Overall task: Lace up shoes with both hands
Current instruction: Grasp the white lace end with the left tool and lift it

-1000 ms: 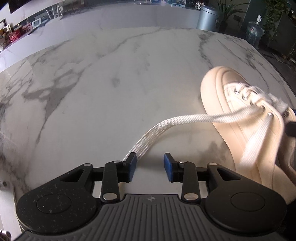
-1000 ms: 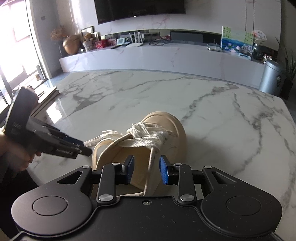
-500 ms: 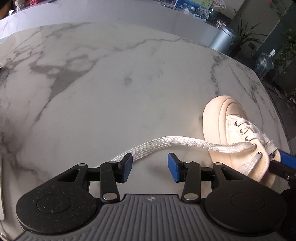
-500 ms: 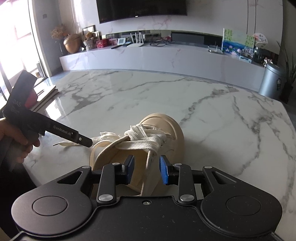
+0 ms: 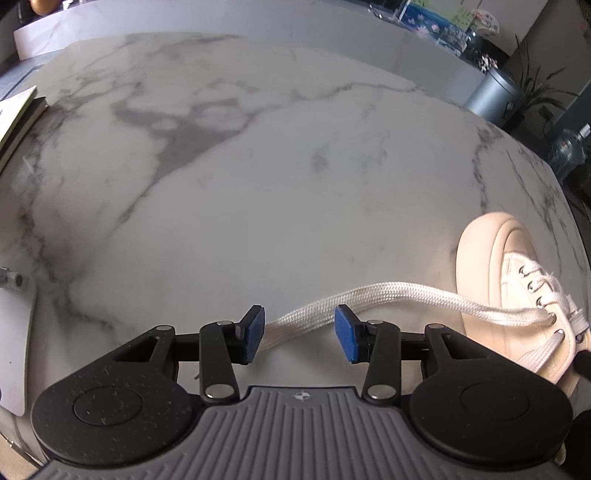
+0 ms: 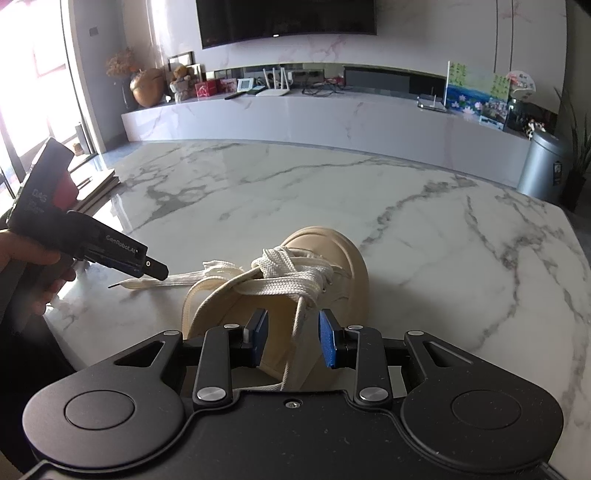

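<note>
Home living room; wall television (image 6: 286, 16); marble console (image 6: 332, 114); houseplant (image 5: 535, 88).

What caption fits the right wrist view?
Open right hand-held gripper straddles a loose lace over the beige shoe on a marble table.

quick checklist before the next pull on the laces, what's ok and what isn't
1. Left gripper open: ok, pads apart.
2. Left lace between its pads: ok, not clamped.
3. Right gripper open: ok.
4. Right lace between its pads: ok, hanging loose.
5. First crossing formed on the shoe: ok; tightness cannot tell.
6. Shoe flat on the table: ok.
</note>
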Demonstrator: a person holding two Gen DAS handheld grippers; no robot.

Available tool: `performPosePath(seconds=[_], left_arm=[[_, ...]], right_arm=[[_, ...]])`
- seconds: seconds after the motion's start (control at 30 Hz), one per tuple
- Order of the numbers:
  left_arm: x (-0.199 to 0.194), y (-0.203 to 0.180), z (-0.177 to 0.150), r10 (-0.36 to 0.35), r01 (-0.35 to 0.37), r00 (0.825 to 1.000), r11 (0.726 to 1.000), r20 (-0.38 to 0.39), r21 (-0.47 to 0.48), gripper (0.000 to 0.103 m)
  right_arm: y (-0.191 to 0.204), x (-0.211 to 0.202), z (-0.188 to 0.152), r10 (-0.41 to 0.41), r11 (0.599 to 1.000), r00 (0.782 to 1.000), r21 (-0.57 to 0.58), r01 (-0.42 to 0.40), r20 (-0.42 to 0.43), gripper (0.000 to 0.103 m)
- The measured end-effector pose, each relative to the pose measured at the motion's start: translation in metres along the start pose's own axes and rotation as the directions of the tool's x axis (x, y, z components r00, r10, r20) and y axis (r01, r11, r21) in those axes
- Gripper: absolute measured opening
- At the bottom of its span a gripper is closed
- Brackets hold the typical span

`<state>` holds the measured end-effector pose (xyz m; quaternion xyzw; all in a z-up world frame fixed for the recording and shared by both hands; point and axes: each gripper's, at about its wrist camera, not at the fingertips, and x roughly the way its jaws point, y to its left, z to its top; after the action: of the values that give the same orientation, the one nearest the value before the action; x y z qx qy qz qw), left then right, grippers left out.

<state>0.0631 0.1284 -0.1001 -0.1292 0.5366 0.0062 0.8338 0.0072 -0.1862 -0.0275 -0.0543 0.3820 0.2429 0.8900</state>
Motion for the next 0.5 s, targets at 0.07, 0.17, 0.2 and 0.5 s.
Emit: performPosePath(seconds=[0.07,0.17,0.2,0.5], left_arm=[[0.0,-0.003,-0.001,0.008,-0.008,1.0,1.0,0.002,0.026,0.04],[-0.001,-0.01,-0.004,0.005,-0.003,1.0,0.996,-0.014,0.087,0.04],[-0.001,-0.013,-0.005,-0.003,0.005,1.0,0.994,-0.023,0.109,0.04],[-0.003,-0.038,-0.022,-0.022,0.052,0.995,0.945,-0.098,0.323,0.04]], right_arm=[[0.0,-0.001,0.001,-0.003,1.0,1.0,-0.001,0.003,0.007,0.029],[0.002,-0.004,0.004,0.01,1.0,1.0,-0.008,-0.01,0.02,0.029],[0.003,-0.004,0.006,0.018,1.0,1.0,-0.016,-0.017,0.021,0.029],[0.024,0.007,0.017,0.063,0.991,0.998,-0.12,-0.061,0.013,0.029]])
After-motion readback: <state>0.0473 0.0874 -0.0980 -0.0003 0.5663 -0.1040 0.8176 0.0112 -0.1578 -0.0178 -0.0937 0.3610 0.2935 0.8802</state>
